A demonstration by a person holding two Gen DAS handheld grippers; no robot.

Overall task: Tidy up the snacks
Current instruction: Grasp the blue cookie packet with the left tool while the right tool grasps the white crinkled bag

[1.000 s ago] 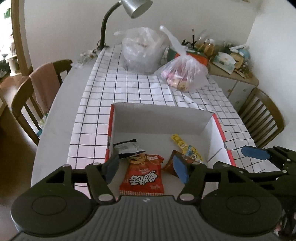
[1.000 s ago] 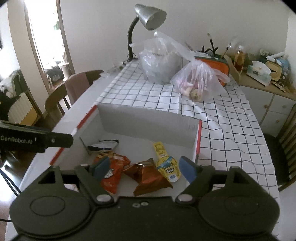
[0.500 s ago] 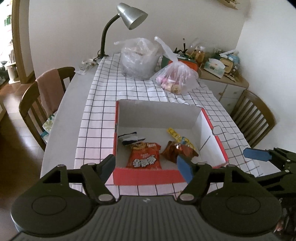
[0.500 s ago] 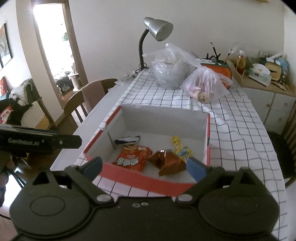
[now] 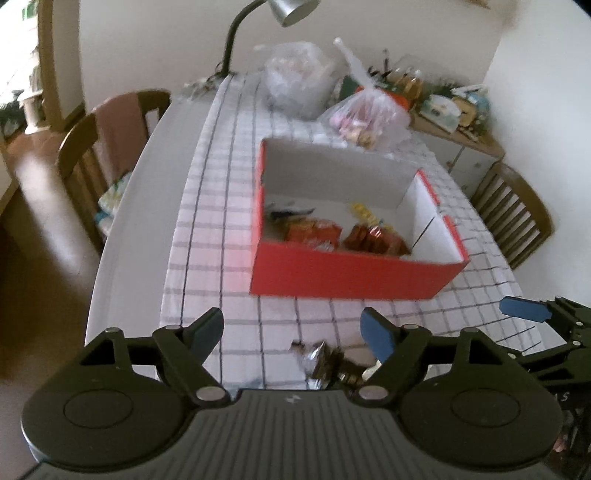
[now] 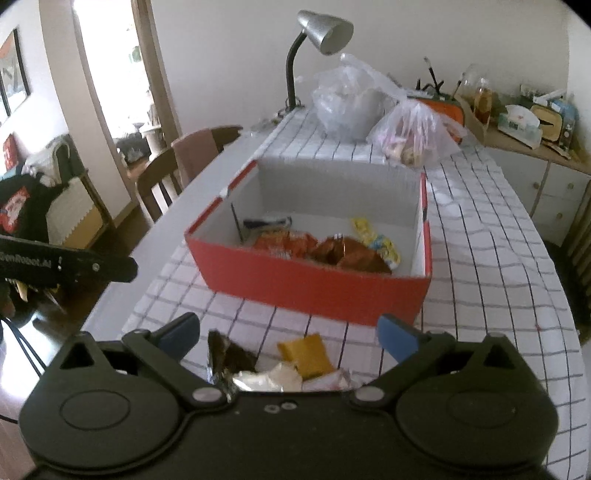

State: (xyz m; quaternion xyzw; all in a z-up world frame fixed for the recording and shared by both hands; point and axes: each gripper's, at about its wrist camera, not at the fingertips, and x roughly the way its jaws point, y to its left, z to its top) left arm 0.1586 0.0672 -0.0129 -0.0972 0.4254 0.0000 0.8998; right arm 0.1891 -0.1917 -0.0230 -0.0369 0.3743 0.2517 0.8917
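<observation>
A red cardboard box with white inside stands on the checked tablecloth. It holds several snack packs: orange-red bags, a brown bag, a yellow pack and a dark pack. My left gripper is open and empty, in front of the box. My right gripper is open and empty too; it also shows in the left wrist view. Loose snacks lie near the table's front edge under the grippers: a dark foil pack, a yellow pack and a pale wrapper.
Two clear plastic bags and a desk lamp stand at the table's far end. Wooden chairs stand at the left and right. A cluttered sideboard is at the back right.
Both grippers have pulled back and away from the box toward the table's front edge. The box now shows its red front wall, and loose snacks have come into view under the grippers.
</observation>
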